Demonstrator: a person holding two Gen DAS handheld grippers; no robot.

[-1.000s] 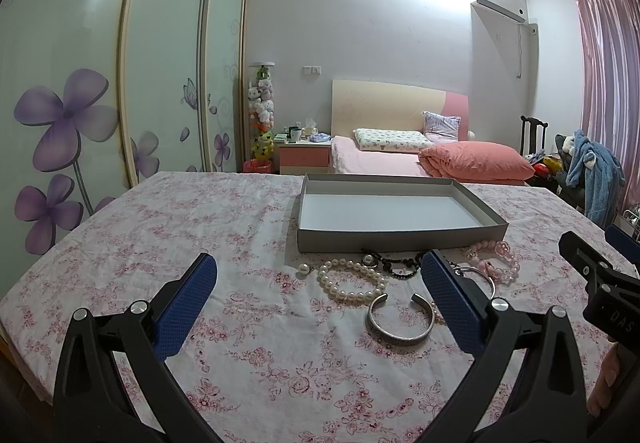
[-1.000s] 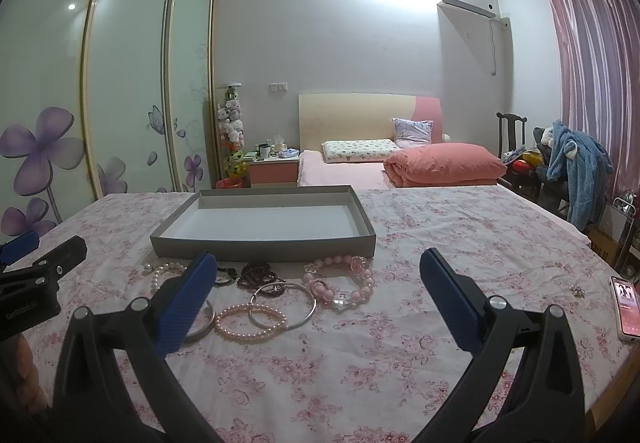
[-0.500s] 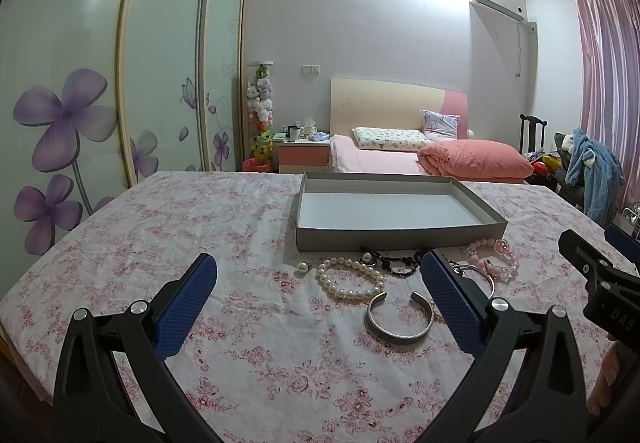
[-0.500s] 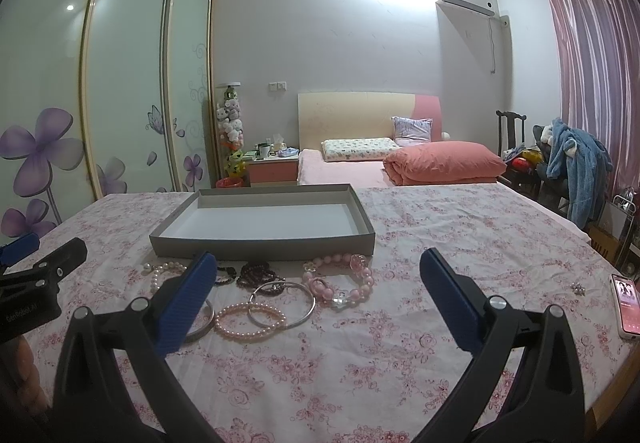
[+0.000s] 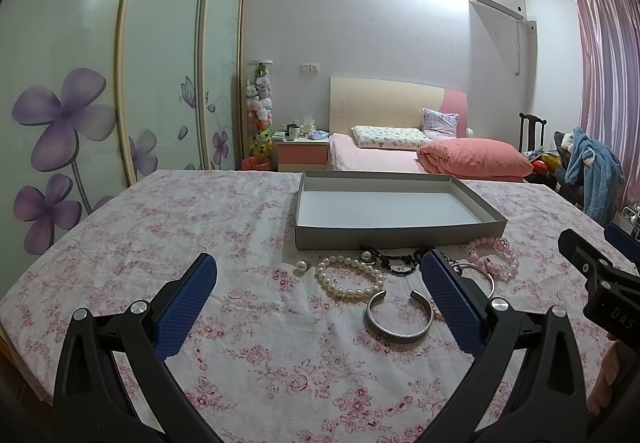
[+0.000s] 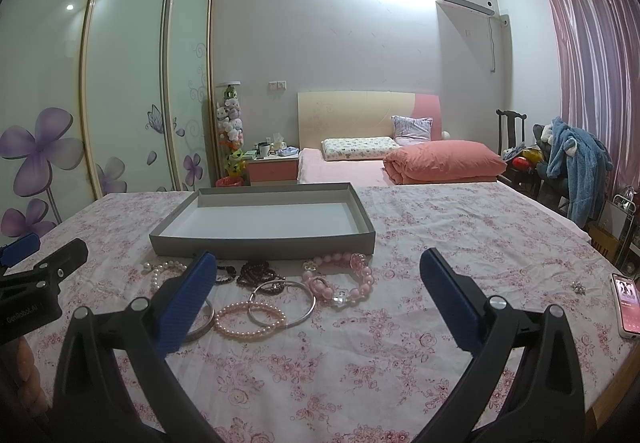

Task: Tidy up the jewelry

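Bench: covered by a white cloth printed with pink flowers. Room, left to right: sliding wardrobe doors with purple flowers, a column of soft toys, a pink bedside cabinet, a bed with a folded salmon quilt, a wall air conditioner, a dark chair draped with a blue robe, pink curtains.

Tray: shallow grey box, white inside, nothing in it, at the far middle of the bench.

Jewelry, in a loose row just near of the tray, left to right: a single pearl; a white pearl bracelet; a dark bead strand; an open silver cuff, nearest of all; a thin silver bangle overlapping a small pink pearl bracelet; a chunky pink bead bracelet.

Left gripper: jaws spread wide, holding nothing, raised above the near bench; its right finger hides part of the bangle.

Right gripper: jaws spread wide, holding nothing, to the right of the left one.

Right view only: a phone with lit screen at the right edge of the bench, a small sparkling piece just left of it. The left view alone shows the whole cuff and the single pearl clear of any finger.
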